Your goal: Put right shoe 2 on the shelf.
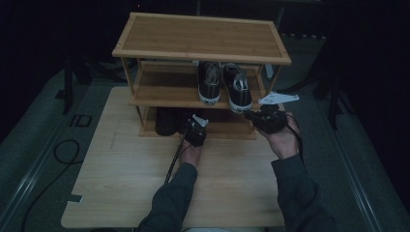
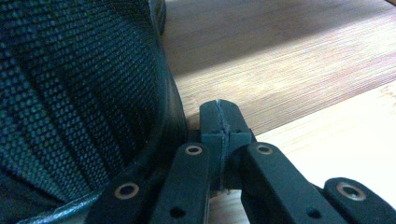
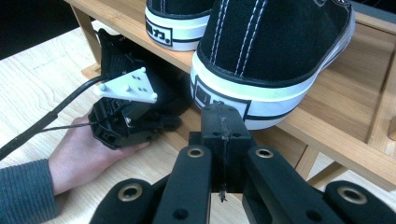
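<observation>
My left claw [image 2: 219, 122] has its jaws pressed together on nothing, and so does my right claw [image 3: 224, 122].

The dark mesh shoe [image 2: 79, 102] sits on the lowest shelf [image 2: 289, 60] of the shoe rack [image 1: 200, 36], just left of my left claw's tips and so close that I cannot tell whether they touch. From above, this shoe [image 1: 167, 121] lies with its long axis running away from me into the rack, the near end at the shelf's front edge; which end is heel or toe I cannot tell in that dim picture. The left claw's camera gives me the mesh weave and leather-like rim that the high view loses.

Just beyond my right claw stands a black-and-white sneaker [image 3: 275, 60] on the middle shelf [image 3: 336, 121], heel toward the claw and slightly overhanging the edge, its mate [image 3: 180, 21] farther left. The high view shows both sneakers' [image 1: 237, 87] laces and toes pointing rearward. Below the shelf, my left hand [image 3: 88, 149] rests on the worktop [image 3: 42, 79].
</observation>
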`<state>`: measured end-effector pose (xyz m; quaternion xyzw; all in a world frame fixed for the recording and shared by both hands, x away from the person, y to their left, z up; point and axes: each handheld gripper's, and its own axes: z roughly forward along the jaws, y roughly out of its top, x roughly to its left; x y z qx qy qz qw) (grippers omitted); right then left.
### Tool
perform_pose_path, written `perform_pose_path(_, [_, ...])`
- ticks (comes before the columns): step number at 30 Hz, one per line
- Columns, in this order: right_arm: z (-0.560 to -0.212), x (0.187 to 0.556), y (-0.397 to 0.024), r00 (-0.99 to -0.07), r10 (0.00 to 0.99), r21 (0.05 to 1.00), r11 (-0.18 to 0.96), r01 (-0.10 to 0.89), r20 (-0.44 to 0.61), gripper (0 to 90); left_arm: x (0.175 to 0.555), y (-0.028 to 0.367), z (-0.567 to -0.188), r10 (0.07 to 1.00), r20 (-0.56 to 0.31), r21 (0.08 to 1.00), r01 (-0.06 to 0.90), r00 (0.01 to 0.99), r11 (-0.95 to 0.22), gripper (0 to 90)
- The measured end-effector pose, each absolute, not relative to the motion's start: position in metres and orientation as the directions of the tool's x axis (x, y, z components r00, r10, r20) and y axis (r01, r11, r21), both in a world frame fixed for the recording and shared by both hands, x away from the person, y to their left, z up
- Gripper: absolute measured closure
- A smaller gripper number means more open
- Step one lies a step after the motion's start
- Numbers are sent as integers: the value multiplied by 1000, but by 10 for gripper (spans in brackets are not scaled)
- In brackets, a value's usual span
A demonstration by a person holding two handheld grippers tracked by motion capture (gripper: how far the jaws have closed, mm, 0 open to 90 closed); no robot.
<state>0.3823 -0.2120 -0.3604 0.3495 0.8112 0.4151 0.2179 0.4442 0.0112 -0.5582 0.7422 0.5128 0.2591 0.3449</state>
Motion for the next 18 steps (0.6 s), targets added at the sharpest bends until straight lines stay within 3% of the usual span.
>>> perform_pose_path(18, [-361,383,-201,-668,741,828,413,380,-63,900,445,11,-558,939,32,778,581,342,-238,900])
